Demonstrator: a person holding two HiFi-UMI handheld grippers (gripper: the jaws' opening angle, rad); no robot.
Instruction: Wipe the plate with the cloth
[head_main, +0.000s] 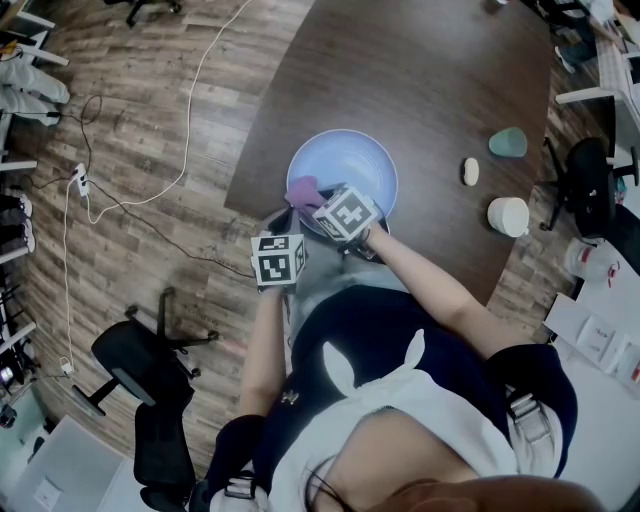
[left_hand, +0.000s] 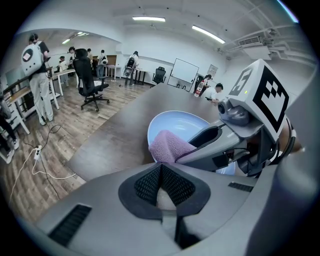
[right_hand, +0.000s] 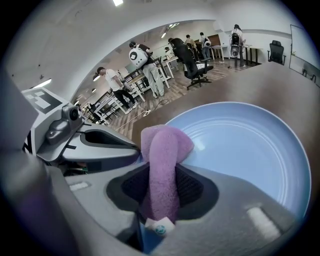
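— Where's the cloth (right_hand: 162, 165)?
— On the blue plate (right_hand: 250, 150), at its near rim; the right gripper (right_hand: 161, 187) clamps it between its jaws.
— And the left gripper (left_hand: 162, 187)?
— Just beside; jaws pressed together, nothing between; the plate sits near the table (head_main: 420, 80) edge.

The floor (head_main: 150, 120) is laid in grey-brown wood planks. A white cable (head_main: 190, 110) trails across it to a power strip (head_main: 80, 180). A large dark brown desk (head_main: 430, 90) with rounded corners stands in the middle. A black office chair (head_main: 140, 370) stands on the floor near its close edge, and another black chair (left_hand: 87, 75) stands farther off. The walls are white, with a whiteboard (left_hand: 184, 71) against the far one. Long strip lights (left_hand: 148, 19) glow on the white ceiling beside an air vent (left_hand: 255, 41). People (left_hand: 35, 75) stand at light worktables along one side.
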